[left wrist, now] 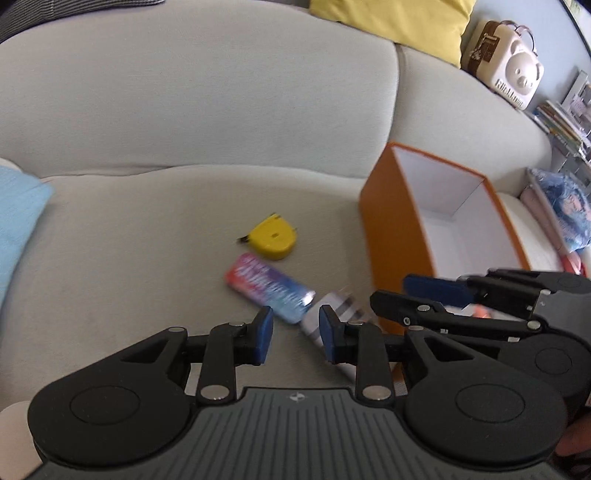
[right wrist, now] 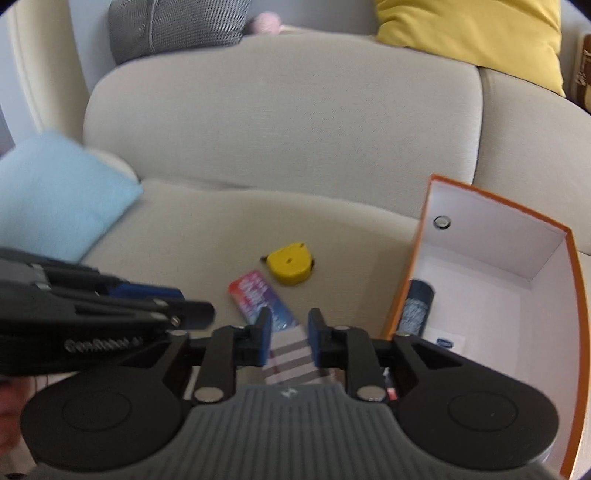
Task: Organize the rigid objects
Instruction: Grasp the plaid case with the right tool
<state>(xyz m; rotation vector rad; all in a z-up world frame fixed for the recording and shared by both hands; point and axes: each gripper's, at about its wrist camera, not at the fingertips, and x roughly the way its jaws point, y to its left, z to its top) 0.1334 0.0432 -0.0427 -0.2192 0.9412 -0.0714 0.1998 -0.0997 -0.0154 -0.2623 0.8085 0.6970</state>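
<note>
On the beige sofa seat (left wrist: 147, 236) lie a yellow tape measure (left wrist: 273, 236) (right wrist: 290, 264), a colourful flat pack (left wrist: 266, 282) (right wrist: 255, 295) and a white box with grey stripes (left wrist: 340, 314) (right wrist: 290, 354). To their right stands an orange box (left wrist: 399, 236) (right wrist: 498, 199), white inside. A dark blue can (right wrist: 415, 306) lies in it. My left gripper (left wrist: 296, 334) (right wrist: 192, 301) hovers open over the pack and the striped box, with nothing held. My right gripper (right wrist: 290, 334) (left wrist: 399, 295) is open above the striped box, near the orange box's near corner.
A light blue cushion (left wrist: 18, 206) (right wrist: 55, 199) lies at the seat's left end. A yellow cushion (left wrist: 399, 26) (right wrist: 472, 29) and a grey one (right wrist: 177, 26) top the backrest. A cream bear-faced case (left wrist: 509, 62) and bookshelves (left wrist: 561, 122) are far right.
</note>
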